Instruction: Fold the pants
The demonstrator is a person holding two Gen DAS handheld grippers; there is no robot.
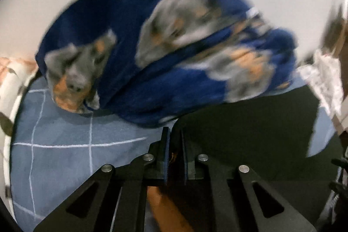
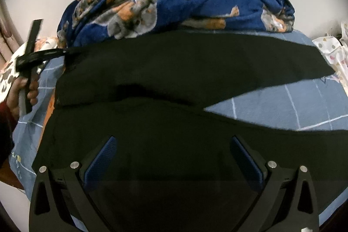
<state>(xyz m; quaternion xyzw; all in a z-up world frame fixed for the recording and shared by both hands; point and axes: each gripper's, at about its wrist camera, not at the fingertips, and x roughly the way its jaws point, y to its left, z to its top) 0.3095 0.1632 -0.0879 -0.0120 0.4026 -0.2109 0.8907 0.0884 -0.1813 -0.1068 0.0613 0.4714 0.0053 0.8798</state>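
Slippage is my worry: my left gripper (image 1: 174, 136) is pinched nearly shut at the corner of the black pants (image 2: 174, 71), and from its own blurred view I cannot tell how much cloth it has (perhaps only a thin edge), so a pull could free it. The pants lie spread on the bed (image 2: 282, 105) under my right gripper (image 2: 174, 158), which hovers wide apart, tilted steeply down. Beyond both sits a blue blanket (image 2: 195, 3) that could snag.

pants (image 2: 174, 71) black, flat on bedsheet (image 2: 293, 105) | right gripper (image 2: 174, 158) fingers (image 2: 102, 158) spread
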